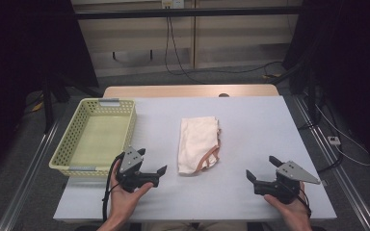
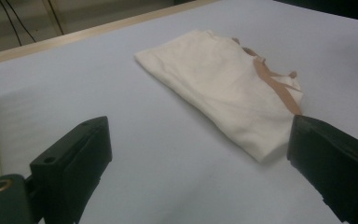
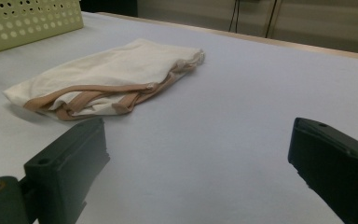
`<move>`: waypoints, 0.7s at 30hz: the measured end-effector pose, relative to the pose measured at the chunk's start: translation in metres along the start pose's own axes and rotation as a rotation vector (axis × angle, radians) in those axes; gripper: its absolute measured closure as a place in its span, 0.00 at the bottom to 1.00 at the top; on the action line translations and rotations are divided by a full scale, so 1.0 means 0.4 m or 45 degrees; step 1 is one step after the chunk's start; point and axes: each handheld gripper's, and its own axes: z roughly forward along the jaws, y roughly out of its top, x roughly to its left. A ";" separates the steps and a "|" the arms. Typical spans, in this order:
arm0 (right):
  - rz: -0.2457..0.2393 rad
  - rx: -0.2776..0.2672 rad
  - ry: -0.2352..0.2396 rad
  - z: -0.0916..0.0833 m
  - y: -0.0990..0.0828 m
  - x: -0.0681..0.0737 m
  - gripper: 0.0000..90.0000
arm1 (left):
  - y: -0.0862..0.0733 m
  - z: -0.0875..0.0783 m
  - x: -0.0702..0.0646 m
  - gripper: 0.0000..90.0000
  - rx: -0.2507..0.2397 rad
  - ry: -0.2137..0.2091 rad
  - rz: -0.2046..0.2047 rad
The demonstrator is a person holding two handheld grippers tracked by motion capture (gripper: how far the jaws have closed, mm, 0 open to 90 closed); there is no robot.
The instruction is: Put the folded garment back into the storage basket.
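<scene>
The folded cream cloth (image 1: 198, 144) lay mid-table (image 1: 250, 125), just right of the yellow basket (image 1: 96, 136). Near the cloth's front end, the left claw (image 1: 153, 161) and right claw (image 1: 259, 168) flanked it, both released and empty.

Table (image 1: 250, 139) with a pale grey-lilac top; a strip of light wood runs along its far edge. Two things lie directly on the top. A folded cream cloth (image 1: 198, 144) with tan trim along one side lies flat near the middle, its long axis running from near to far. A yellow-green perforated basket (image 1: 62, 151) stands at the left side, upright, its long axis also near to far, its outer wall close to the table's left edge. Cloth and basket are apart, with bare top between them. The near strip of the top is bare surface.
</scene>
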 end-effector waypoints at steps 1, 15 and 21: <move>-0.003 0.000 0.000 0.000 0.001 0.002 0.05 | 0.003 0.000 0.002 0.07 0.003 0.009 0.000; 0.002 -0.004 0.000 -0.003 0.000 -0.005 0.05 | 0.051 0.050 -0.003 0.05 0.033 -0.029 0.028; 0.002 0.002 -0.009 -0.003 0.000 -0.003 0.05 | 0.051 0.076 -0.010 0.06 0.078 -0.069 0.021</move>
